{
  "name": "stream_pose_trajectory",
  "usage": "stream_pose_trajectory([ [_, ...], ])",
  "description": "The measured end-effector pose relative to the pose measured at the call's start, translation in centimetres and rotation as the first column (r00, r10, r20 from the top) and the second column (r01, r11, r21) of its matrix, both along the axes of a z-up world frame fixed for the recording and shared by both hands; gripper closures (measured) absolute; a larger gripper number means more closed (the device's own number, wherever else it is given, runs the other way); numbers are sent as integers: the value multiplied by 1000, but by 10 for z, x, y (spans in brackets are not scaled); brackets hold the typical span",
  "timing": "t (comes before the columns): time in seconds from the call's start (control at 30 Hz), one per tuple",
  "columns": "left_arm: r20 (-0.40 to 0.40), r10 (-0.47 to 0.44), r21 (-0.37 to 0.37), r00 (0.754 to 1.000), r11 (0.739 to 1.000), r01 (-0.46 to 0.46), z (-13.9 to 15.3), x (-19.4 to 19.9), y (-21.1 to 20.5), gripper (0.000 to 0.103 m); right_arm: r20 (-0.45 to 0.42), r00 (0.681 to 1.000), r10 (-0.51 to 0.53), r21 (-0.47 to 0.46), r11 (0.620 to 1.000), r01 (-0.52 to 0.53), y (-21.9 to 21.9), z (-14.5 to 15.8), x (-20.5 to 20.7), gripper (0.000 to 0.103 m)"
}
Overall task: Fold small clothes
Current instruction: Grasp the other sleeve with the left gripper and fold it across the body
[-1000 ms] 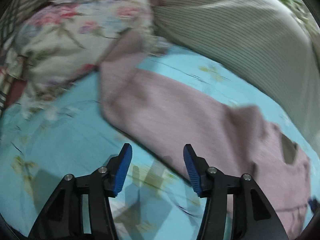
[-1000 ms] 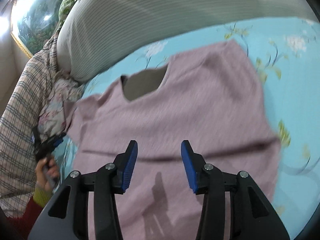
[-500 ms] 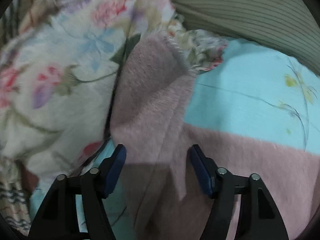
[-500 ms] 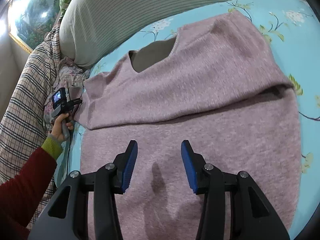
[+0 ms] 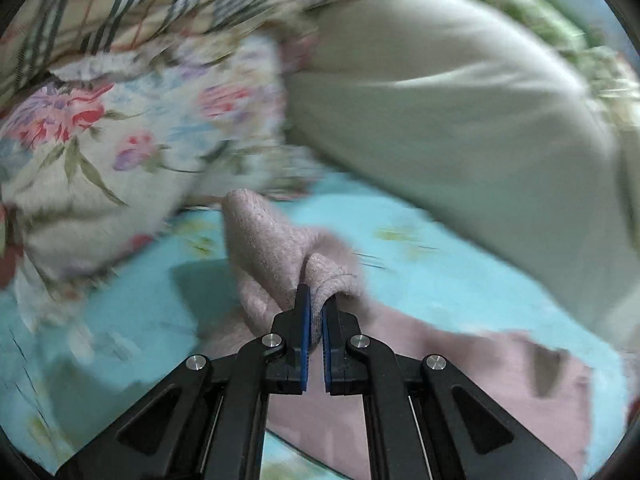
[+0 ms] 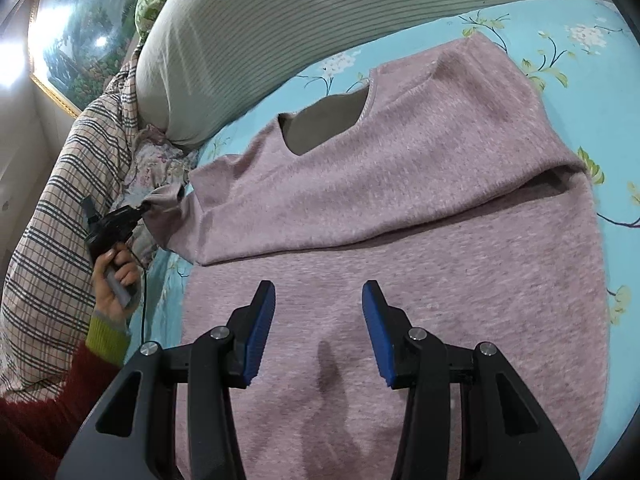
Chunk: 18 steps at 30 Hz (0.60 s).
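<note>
A dusty pink knit sweater [image 6: 400,208] lies spread on a turquoise floral bedsheet [image 6: 616,112], neck opening toward the pillows, its right sleeve folded across the body. My left gripper [image 5: 315,304] is shut on the end of the left sleeve [image 5: 276,248] and lifts it off the sheet; it also shows at the left of the right wrist view [image 6: 140,210]. My right gripper [image 6: 318,308] is open and empty, hovering over the sweater's lower body.
A large striped grey pillow [image 6: 320,28] lies along the far edge of the bed. A floral blanket [image 5: 100,140] and a plaid quilt [image 6: 60,220] are bunched at the left. The sheet shows to the right of the sweater.
My left gripper has closed on the sleeve end and pulled it up and away from the floral blanket. My right gripper has stayed open over the sweater, barely moving.
</note>
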<state>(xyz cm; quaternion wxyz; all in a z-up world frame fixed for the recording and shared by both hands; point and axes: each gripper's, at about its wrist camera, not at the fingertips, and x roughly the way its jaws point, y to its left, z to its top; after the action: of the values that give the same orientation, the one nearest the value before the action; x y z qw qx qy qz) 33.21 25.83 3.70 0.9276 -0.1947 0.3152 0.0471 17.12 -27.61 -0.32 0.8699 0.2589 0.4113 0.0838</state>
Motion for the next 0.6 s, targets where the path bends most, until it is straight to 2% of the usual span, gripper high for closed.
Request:
stream_pose_trajectory([
  [0.17, 105, -158, -104, 982, 980, 169, 24, -34, -93, 100, 21, 999, -26, -2, 1000, 26, -11, 7, -12, 56],
  [0.27, 150, -257, -131, 955, 952, 277, 37, -43, -150, 100, 31, 998, -60, 1, 998, 60, -23, 9, -20, 56],
  [0.33, 165, -332, -118, 929, 928, 353, 41, -38, -194, 100, 36, 995, -92, 11, 996, 92, -33, 9, -25, 56],
  [0.47, 126, -451, -109, 883, 879, 465, 29, -33, -278, 100, 37, 987, -158, 31, 987, 157, -53, 6, -33, 56],
  [0.6, 47, -535, -110, 844, 837, 536, -6, -18, -345, 100, 45, 979, -198, 33, 980, 197, -68, 8, -36, 56],
])
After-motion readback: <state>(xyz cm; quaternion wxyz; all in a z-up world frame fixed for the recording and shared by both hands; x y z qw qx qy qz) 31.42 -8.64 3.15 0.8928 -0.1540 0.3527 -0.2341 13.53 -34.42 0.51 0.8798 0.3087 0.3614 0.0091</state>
